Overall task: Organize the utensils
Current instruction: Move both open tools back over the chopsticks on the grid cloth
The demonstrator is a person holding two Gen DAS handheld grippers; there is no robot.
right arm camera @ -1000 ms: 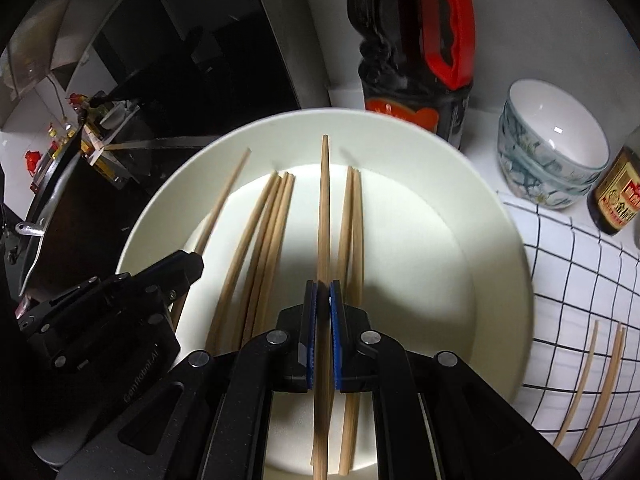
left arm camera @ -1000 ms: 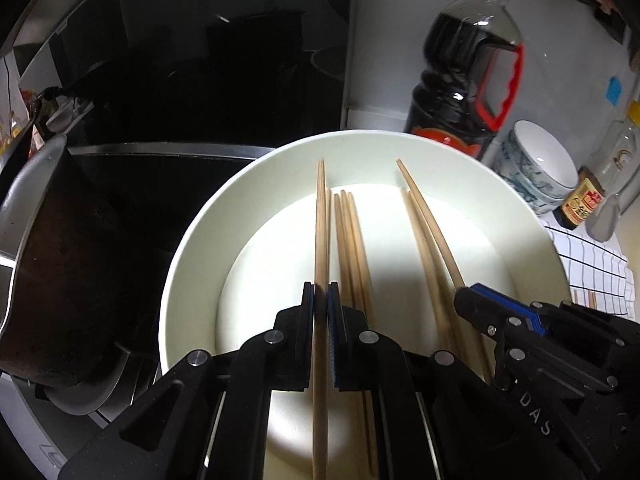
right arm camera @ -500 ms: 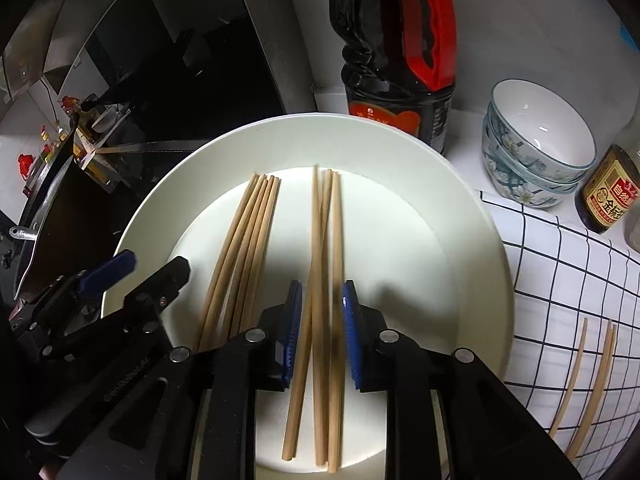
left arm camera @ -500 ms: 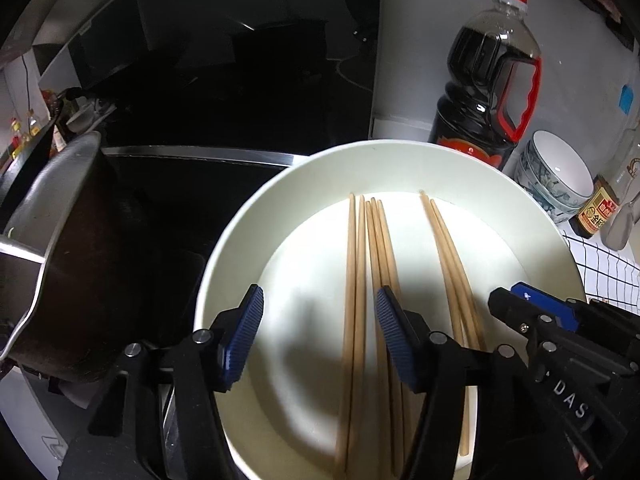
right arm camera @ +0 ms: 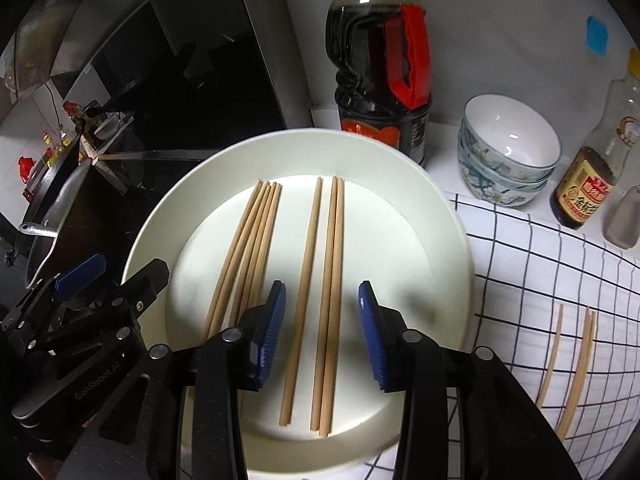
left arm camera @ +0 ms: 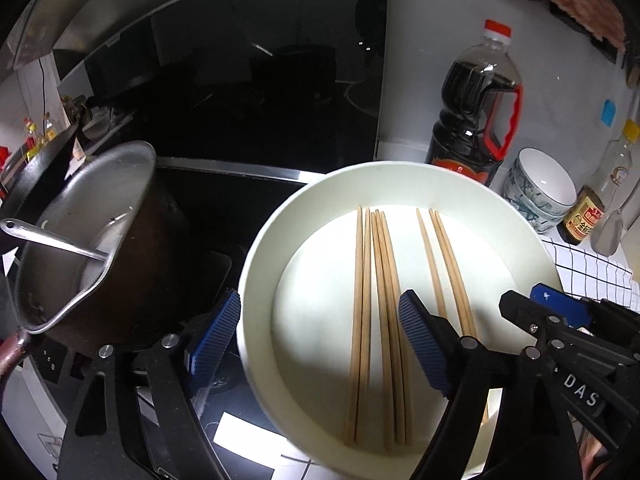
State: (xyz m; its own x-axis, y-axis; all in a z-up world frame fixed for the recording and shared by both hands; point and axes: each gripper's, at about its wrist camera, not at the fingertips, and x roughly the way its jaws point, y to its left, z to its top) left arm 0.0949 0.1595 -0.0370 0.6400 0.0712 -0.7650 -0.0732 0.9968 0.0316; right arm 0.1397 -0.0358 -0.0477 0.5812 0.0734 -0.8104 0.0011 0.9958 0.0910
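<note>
Right wrist view: both grippers (right arm camera: 320,334) (left arm camera: 320,340) hover, jaws apart, over wooden chopsticks (right arm camera: 330,304) on the round white plate (right arm camera: 440,248); next, I judge, fetch the strays (right arm camera: 576,368) from the bench's right edge

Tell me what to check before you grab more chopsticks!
1. Left gripper open: ok.
2. Right gripper open: ok.
3. Both grippers empty: ok.
4. Chopsticks on plate lie flat, in a left bunch and a right bunch: ok.
5. All chopsticks collected: not ok, loose ones lie on the cloth.
6. Bowls and bottle out of the way: ok.
</note>
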